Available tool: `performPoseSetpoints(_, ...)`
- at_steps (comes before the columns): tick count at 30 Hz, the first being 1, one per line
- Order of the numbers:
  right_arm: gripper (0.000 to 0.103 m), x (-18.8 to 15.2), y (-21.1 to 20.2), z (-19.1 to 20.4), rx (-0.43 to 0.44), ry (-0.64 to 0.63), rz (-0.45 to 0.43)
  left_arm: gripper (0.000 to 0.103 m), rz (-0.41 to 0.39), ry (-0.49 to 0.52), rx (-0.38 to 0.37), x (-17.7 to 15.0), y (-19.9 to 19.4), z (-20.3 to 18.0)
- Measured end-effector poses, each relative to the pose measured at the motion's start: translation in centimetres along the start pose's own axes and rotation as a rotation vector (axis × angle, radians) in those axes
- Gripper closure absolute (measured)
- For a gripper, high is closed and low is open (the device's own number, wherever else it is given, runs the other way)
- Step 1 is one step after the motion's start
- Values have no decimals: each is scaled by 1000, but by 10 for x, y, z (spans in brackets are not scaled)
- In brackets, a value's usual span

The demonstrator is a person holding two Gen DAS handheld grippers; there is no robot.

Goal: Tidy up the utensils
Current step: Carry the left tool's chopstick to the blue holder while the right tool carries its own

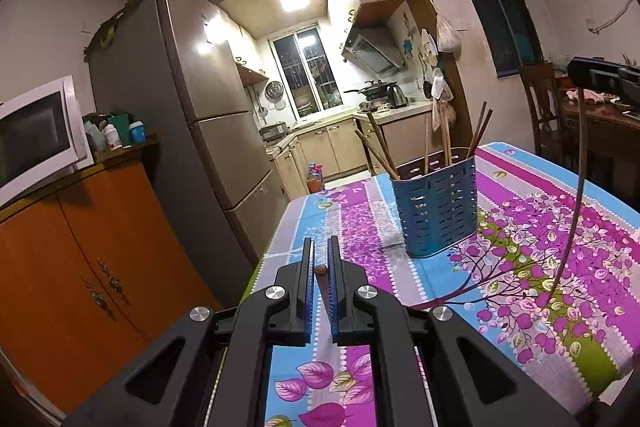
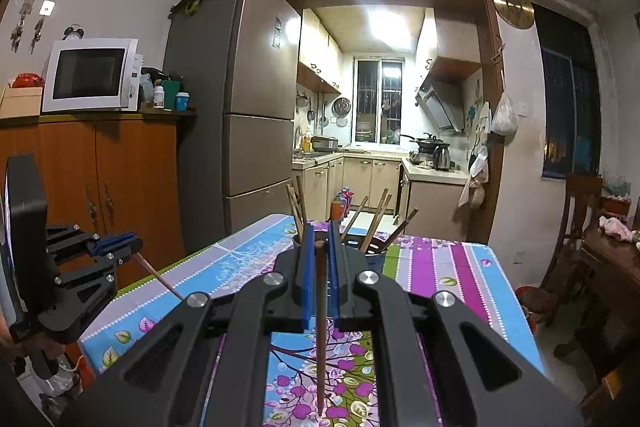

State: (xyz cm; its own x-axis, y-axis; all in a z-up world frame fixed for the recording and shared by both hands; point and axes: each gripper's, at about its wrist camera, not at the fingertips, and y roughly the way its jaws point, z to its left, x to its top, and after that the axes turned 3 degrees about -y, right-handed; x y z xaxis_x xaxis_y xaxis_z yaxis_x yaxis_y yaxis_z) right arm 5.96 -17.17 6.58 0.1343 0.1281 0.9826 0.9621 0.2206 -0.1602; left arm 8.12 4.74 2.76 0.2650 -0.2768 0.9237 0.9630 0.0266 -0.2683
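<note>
Both grippers, left and right, are each clamping one chopstick upright for dropping into the blue holder.

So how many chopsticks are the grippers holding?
2. The first chopstick is clamped in the left gripper, the second chopstick in the right gripper. More stand in the blue holder, not counted.

Left gripper clamps a chopstick — blue holder (chopsticks inside) ahead.
</note>
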Motion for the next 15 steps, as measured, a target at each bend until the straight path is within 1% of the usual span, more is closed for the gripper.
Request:
performPoseSetpoints(4,98,6,6,-3,7,13,6,95,3,-27,-31,9,3,7)
performPoseSetpoints(6,98,10,8,-5,9,19,2,95,5,-50,-54,18,6,15)
performPoseSetpoints(11,98,24,15,-8,17,26,-9,95,-33,-53,-51,42,8,25)
performPoseSetpoints(15,98,30,19,-8,16,18,-14,95,-48,-61,-74,53,9,29)
